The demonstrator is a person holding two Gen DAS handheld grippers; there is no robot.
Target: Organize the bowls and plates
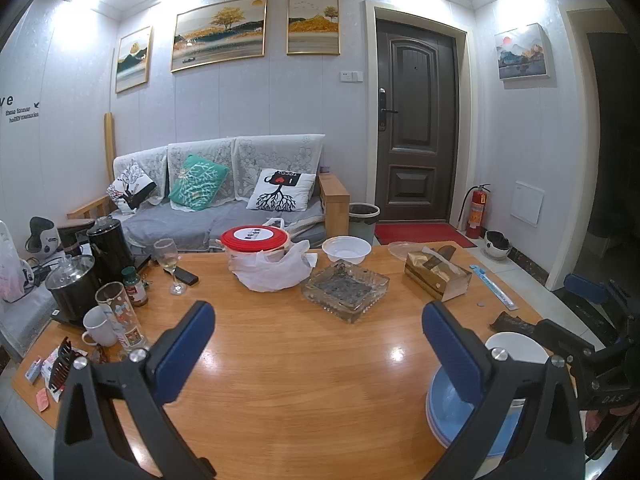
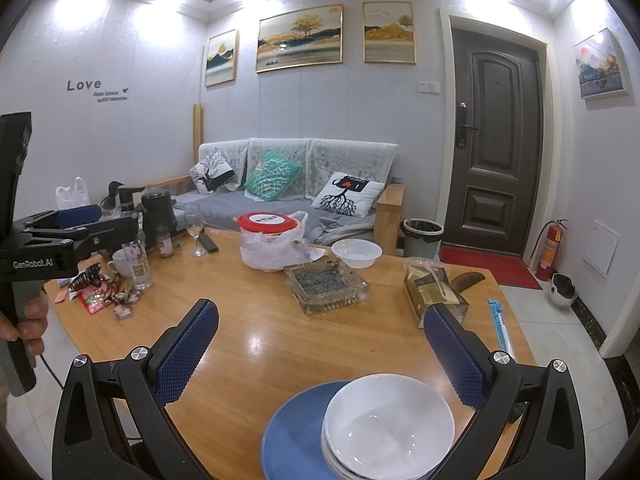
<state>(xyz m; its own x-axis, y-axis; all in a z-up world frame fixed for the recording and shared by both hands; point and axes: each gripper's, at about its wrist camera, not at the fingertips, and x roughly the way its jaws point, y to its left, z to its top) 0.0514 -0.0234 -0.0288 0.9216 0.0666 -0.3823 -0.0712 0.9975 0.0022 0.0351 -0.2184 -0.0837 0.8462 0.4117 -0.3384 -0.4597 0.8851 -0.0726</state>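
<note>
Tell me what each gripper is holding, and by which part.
Nothing. The left gripper and right gripper are both open and empty; the white bowls sit on the blue plate, ungripped.

The blue plate (image 2: pixel 296 428) runs off the bottom edge at six o'clock in the right wrist view, white bowls (image 2: pixel 388 424) covering its right half. In the left wrist view, the right finger (image 1: pixel 454 354) of the left gripper hides most of that stack at four o'clock. The print on the red lid (image 1: pixel 255 237) is too small to read. At nine o'clock, the wall lettering (image 1: pixel 20 110) is clipped.
</note>
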